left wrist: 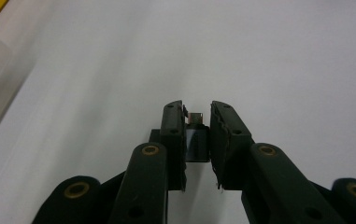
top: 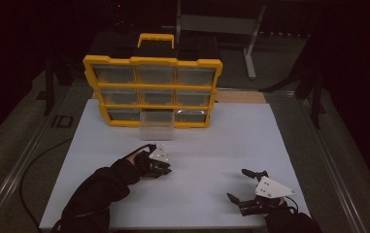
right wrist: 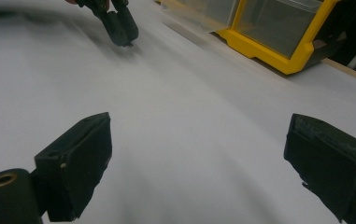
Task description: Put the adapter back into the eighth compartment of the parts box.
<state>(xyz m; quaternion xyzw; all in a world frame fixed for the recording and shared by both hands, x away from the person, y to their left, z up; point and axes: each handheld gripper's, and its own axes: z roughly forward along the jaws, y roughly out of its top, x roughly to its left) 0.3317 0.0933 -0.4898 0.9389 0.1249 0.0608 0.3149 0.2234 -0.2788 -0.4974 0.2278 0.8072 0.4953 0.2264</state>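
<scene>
The left gripper [left wrist: 197, 122] is clenched on a small dark block [left wrist: 195, 142] – perhaps an adapter plug – low over the white bench [top: 211, 145]. The right gripper [right wrist: 199, 163] rests released near the bench's front edge, well apart.

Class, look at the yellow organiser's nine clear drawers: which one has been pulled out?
The bottom-row middle clear plastic drawer of the yellow-framed organiser: it juts forward onto the white table, while the other eight sit flush.

Dim lab workbench

A yellow drawer organizer [top: 152, 91] is standing on a white board [top: 211, 145], black curtains hanging around.
</scene>
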